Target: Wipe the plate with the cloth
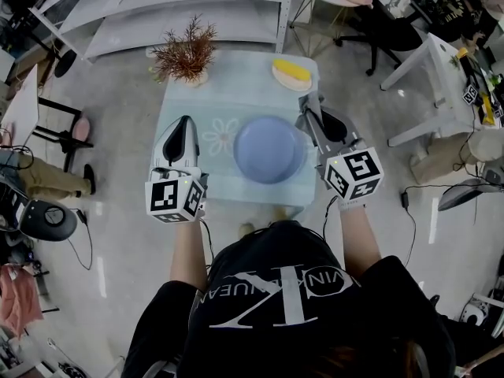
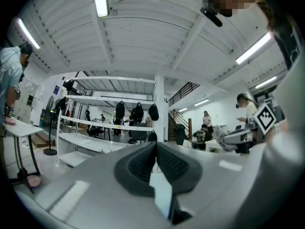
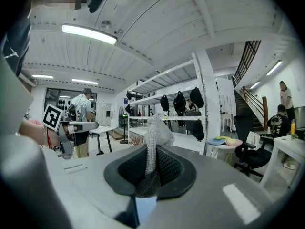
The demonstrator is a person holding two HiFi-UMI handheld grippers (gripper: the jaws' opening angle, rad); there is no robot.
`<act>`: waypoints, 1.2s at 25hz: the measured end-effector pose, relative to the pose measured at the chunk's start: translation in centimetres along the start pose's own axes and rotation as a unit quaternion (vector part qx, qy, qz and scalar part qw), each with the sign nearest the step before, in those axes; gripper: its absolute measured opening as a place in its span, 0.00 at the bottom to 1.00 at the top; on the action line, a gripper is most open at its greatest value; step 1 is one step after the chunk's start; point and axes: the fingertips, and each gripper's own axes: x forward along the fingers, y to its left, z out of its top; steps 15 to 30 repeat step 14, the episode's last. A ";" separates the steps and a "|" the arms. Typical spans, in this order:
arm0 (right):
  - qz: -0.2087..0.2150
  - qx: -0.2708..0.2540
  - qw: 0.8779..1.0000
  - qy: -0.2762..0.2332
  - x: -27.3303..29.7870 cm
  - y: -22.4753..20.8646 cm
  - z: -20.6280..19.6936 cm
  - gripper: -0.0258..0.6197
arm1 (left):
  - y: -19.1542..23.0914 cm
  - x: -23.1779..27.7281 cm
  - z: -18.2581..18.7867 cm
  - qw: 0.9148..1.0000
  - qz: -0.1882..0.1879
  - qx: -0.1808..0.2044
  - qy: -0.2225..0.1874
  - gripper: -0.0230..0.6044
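Note:
A round blue plate [image 1: 269, 150] lies in the middle of a small table [image 1: 179, 109] covered in pale blue. My right gripper [image 1: 312, 110] is held at the plate's right rim, pointing up and away, and in the right gripper view it [image 3: 153, 149] is shut on a grey mesh cloth [image 3: 155, 130] that sticks up between its pads. My left gripper [image 1: 184, 121] hovers to the left of the plate; in the left gripper view its pads [image 2: 143, 163] are pressed together with nothing between them. Both gripper views look out level across the room, not at the plate.
A dried plant in a pot [image 1: 186, 53] stands at the table's back left corner. A small dish with something yellow [image 1: 291, 73] sits at the back right. White shelving [image 1: 181, 10] runs behind the table, an office chair [image 1: 370, 30] and a white desk [image 1: 441, 85] stand to the right.

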 end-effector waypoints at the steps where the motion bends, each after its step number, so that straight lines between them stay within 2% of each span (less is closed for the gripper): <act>1: -0.001 0.000 1.000 -0.001 0.0 -0.1 0.1 0.11 | -0.1 0.0 0.0 1.000 0.000 0.000 0.000 0.04; 30: -0.003 0.005 1.000 -0.001 -0.1 0.1 0.2 0.11 | 0.3 -0.2 0.0 1.000 0.002 -0.005 0.002 0.04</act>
